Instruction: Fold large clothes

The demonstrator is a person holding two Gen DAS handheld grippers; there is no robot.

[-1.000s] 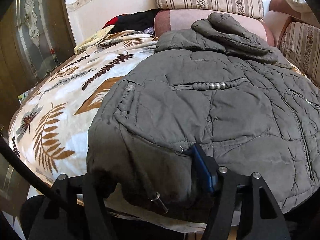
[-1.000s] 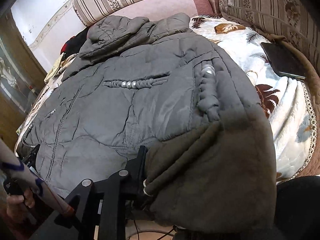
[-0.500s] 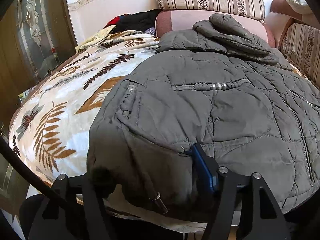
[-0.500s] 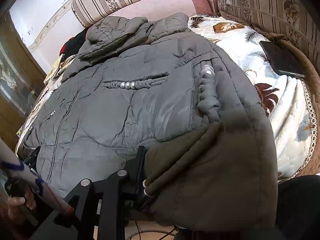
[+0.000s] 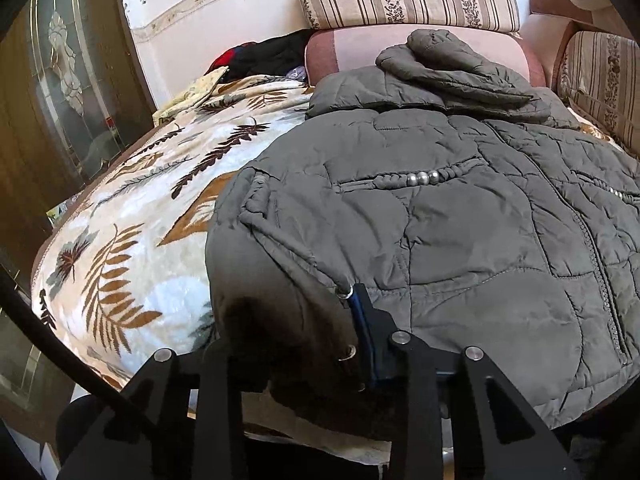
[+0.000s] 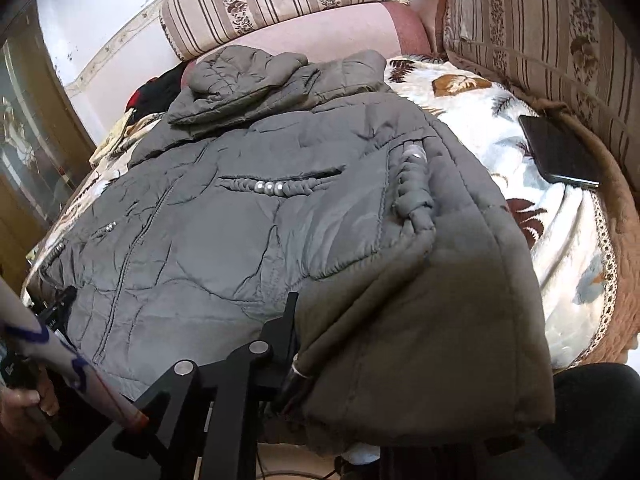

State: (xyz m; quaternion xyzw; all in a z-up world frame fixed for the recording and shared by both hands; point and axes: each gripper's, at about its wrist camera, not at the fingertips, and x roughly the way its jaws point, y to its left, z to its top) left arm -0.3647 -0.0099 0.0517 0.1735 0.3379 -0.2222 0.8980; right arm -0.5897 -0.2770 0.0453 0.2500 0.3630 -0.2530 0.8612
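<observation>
Gripping the hem corners of the grey quilted jacket (image 5: pixel 460 216) looks like the step in hand; jacket lies flat, front up, on the leaf-print blanket (image 5: pixel 132 240) over the sofa, hood (image 5: pixel 452 64) at 12 o'clock against the pink bolster (image 5: pixel 352 44), hem hanging off the near edge at 6 o'clock.

Left tool (image 5: pixel 292 336): jaws have just been closing; the 7 o'clock hem corner is bunched between them, blue pad (image 5: pixel 362 320) pressed into the fabric beside a metal cord end (image 5: pixel 344 291); reads as clamped on the jacket.

Right tool (image 6: pixel 360 344): jaws have just been closing too; only the left finger (image 6: pixel 288 320) shows, hard against the ribbed hem band (image 6: pixel 432 328) at 5 o'clock; the other finger is buried under cloth, so the pinch is inferred from the narrow gap; I judge it gripping that corner.

A hand (image 6: pixel 20 400) and patterned sleeve (image 6: pixel 60 356) show at 8 o'clock in the right view.

Next, as a guess: lift both corners together and carry the hem toward 12 o'clock, laying it near the chest pocket trim (image 6: pixel 276 186); needs even height on both sides or the padded fabric will skew; dark phone (image 6: pixel 560 156) at 2 o'clock sits apart from the jacket, off the fold path.
</observation>
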